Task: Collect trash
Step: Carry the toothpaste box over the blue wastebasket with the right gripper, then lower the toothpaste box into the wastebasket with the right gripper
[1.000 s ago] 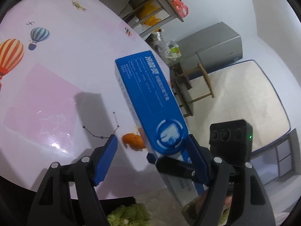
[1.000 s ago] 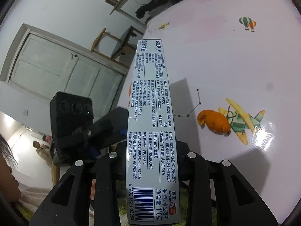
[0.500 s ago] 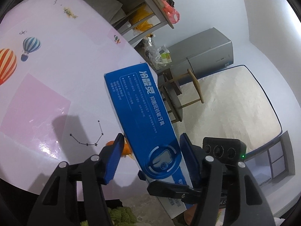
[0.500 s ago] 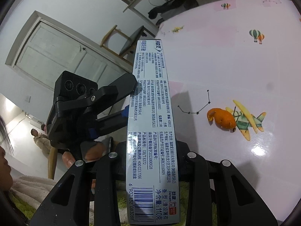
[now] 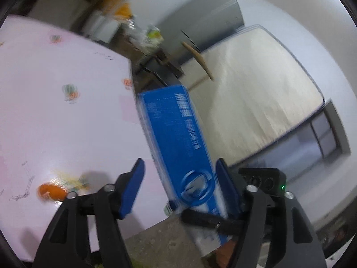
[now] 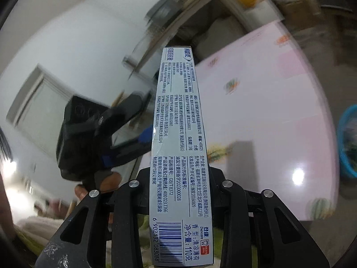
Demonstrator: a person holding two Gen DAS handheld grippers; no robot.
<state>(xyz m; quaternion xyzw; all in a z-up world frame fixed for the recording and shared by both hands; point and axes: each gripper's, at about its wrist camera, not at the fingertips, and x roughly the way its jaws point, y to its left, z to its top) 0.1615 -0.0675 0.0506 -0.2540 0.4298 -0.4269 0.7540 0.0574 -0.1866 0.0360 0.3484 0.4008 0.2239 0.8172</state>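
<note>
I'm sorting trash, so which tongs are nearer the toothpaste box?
Right. The right tongs are clamped on the toothpaste box; the left tongs straddle it, open, their left pad clear of it.

A blue toothpaste box (image 5: 178,143) with a grey printed side, pink balloon-patterned tablecloth (image 5: 55,116), orange peel (image 5: 51,192).

A long toothpaste box (image 6: 180,156), grey printed face and barcode uppermost, is clamped in the right claw (image 6: 181,192) and is pointed away. The left claw (image 6: 125,129) is seen blurred at its left edge. A pink counter (image 6: 279,111) and a blue basin (image 6: 347,143) are seen at right.
</note>
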